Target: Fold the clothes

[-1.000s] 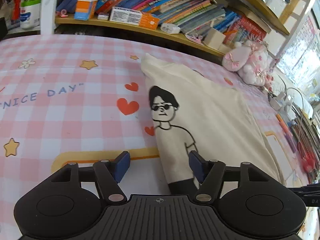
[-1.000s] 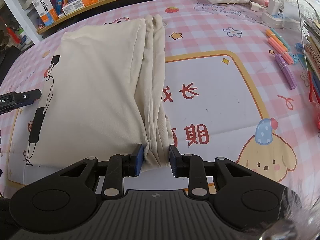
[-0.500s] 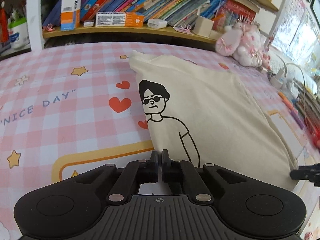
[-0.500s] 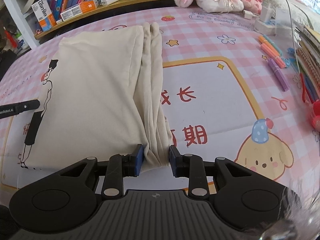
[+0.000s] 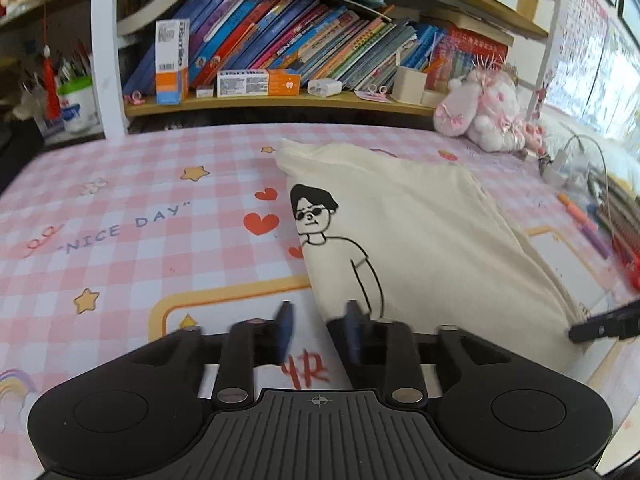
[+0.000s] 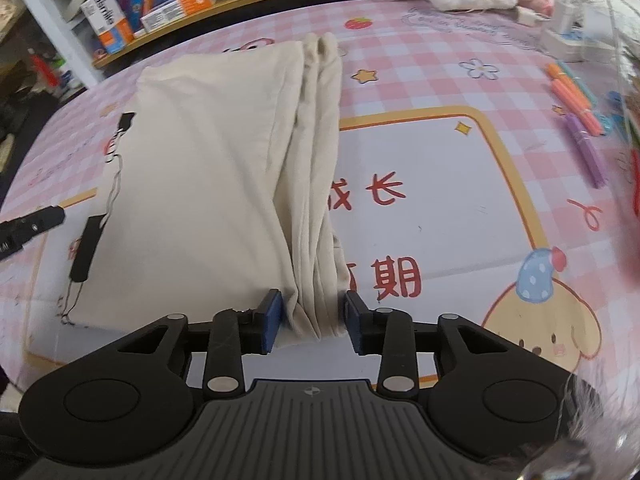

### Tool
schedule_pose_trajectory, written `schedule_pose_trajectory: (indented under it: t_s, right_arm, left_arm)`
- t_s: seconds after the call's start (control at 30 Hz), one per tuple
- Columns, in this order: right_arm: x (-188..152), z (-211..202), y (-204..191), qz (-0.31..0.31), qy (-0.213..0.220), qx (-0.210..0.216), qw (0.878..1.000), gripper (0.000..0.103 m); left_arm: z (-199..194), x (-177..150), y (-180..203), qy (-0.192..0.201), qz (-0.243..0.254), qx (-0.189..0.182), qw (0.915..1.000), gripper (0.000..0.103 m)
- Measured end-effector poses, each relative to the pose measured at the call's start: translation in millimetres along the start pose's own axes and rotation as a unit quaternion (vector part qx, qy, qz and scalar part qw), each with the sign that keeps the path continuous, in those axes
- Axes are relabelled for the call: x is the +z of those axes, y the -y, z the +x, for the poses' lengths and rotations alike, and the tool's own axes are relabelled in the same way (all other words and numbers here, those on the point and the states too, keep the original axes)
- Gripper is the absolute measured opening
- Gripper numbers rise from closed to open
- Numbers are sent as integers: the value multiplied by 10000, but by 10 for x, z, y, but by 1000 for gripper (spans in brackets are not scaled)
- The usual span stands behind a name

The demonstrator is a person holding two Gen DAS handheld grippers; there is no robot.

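A cream T-shirt (image 5: 420, 240) with a black cartoon figure lies folded lengthwise on the pink checked table cover (image 5: 120, 232). My left gripper (image 5: 320, 330) sits at the shirt's near left corner. Its jaws are opening, and the shirt's edge runs between them without being pressed. In the right wrist view the same T-shirt (image 6: 208, 168) shows its bunched folded edge running up the middle. My right gripper (image 6: 313, 320) straddles the near end of that fold. Its jaws are opening too, and the pads (image 6: 272, 320) stand just off the cloth.
A bookshelf (image 5: 280, 100) full of books runs along the far side. Pink plush toys (image 5: 484, 120) sit at the back right. Markers (image 6: 576, 108), a charger with cable (image 6: 568, 28) and stacked books line the right edge. The other gripper's tip (image 5: 604, 324) shows at the right.
The left gripper shut at the shirt's corner, then parted again and drew back and tilted up. The right gripper's jaws, shut on the folded edge before, have spread apart.
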State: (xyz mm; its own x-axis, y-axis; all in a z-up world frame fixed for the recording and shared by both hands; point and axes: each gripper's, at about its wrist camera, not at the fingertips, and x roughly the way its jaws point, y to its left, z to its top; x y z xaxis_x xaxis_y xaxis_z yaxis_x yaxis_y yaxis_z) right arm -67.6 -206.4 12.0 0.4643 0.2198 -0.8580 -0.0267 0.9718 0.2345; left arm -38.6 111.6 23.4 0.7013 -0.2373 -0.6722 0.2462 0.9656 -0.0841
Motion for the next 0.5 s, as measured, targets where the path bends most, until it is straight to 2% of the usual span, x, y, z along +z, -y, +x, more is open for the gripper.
schedule_pose_trajectory:
  t_s: [0.03, 0.2, 0.3, 0.5]
  right_arm:
    - [8, -2, 22, -41, -31, 67, 10000, 39]
    - [25, -52, 181, -178, -179, 439, 9987, 43]
    - [16, -85, 301, -187, -280, 645, 9973, 47]
    - [-31, -137, 503, -224, -457, 1036, 9933, 53]
  left_arm:
    - [-24, -26, 53, 3, -9, 79, 10000, 40]
    - [-145, -112, 337, 78, -99, 298, 9995, 75]
    - [-198, -159, 502, 43, -53, 432, 9990, 79]
    - [-259, -302, 816, -154, -52, 704, 9974, 79]
